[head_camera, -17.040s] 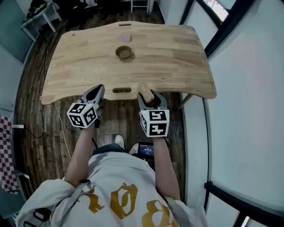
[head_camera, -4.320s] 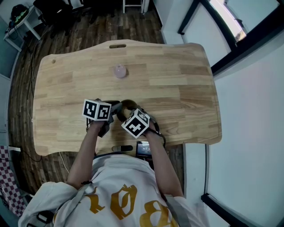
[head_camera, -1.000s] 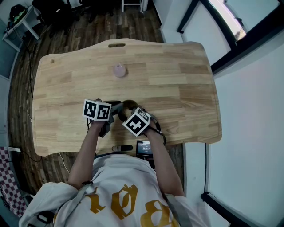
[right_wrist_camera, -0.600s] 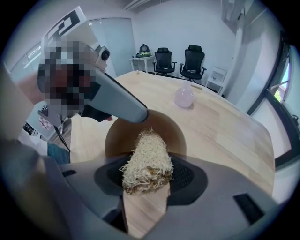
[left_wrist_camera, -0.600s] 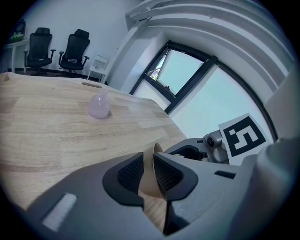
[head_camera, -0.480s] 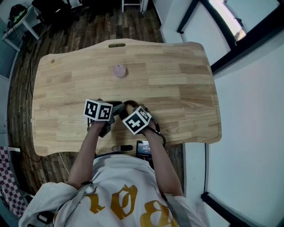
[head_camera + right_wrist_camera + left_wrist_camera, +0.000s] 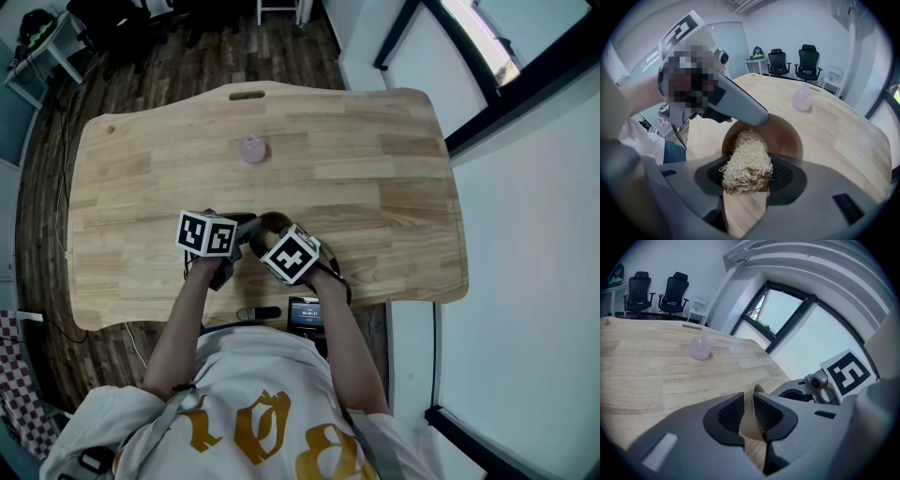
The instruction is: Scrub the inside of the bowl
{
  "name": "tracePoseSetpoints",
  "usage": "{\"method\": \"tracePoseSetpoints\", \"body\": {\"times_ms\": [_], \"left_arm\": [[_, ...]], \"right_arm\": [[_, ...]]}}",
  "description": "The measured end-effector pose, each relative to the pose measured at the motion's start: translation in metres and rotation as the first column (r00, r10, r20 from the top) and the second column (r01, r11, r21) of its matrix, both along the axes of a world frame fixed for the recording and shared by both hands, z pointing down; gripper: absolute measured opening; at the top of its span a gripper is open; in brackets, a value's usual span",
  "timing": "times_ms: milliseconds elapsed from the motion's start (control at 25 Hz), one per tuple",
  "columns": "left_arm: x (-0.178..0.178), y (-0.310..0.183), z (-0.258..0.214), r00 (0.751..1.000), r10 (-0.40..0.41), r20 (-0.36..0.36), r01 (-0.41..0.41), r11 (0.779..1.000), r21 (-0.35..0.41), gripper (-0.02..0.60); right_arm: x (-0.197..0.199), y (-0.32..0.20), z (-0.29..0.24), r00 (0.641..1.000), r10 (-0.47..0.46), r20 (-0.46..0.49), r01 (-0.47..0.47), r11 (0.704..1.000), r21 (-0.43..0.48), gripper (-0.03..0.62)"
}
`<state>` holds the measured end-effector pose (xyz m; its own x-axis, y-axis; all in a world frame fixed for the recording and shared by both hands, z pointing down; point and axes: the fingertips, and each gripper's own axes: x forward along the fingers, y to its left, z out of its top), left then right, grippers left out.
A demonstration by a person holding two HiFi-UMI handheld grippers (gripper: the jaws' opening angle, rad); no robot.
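Note:
A small brown wooden bowl (image 7: 787,136) sits near the front middle of the wooden table (image 7: 375,150); in the head view only its rim (image 7: 273,220) shows between the two grippers. My left gripper (image 7: 748,414) is shut on the bowl's rim (image 7: 756,392), one pad inside and one outside. My right gripper (image 7: 746,172) is shut on a straw-coloured fibre scrubber (image 7: 746,159), whose tip reaches down into the bowl. In the head view the left gripper (image 7: 246,229) is at the bowl's left and the right gripper (image 7: 272,246) just in front of it.
A small pale pink vase (image 7: 252,149) stands farther back on the table, also in the left gripper view (image 7: 700,348) and right gripper view (image 7: 802,100). Office chairs (image 7: 806,61) stand beyond the table. A window wall runs along the right.
The right gripper's marker cube has shifted slightly back and forth beside the bowl over the last second. The left gripper stays on the rim. Seventeen seconds ago both grippers were off the table's front edge.

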<state>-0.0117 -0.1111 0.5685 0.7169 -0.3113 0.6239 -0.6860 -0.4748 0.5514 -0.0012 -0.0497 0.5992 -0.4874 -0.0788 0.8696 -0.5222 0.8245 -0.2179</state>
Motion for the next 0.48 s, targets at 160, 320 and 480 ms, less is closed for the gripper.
{"method": "tracePoseSetpoints", "body": {"times_ms": [160, 320, 480], "left_arm": [[0.001, 0.0, 0.001, 1.0, 0.002, -0.001, -0.002, 1.0, 0.0, 0.058], [0.0, -0.002, 0.001, 1.0, -0.004, -0.008, 0.004, 1.0, -0.001, 0.058], [0.001, -0.001, 0.0, 1.0, 0.001, -0.024, -0.001, 1.0, -0.016, 0.06]], "right_arm": [[0.014, -0.006, 0.002, 0.998, 0.057, -0.038, -0.058, 0.998, -0.027, 0.198], [0.021, -0.008, 0.007, 0.992, 0.106, -0.063, -0.109, 0.993, -0.042, 0.198], [0.022, -0.016, 0.01, 0.985, 0.156, -0.067, -0.157, 0.988, -0.006, 0.197]]}}
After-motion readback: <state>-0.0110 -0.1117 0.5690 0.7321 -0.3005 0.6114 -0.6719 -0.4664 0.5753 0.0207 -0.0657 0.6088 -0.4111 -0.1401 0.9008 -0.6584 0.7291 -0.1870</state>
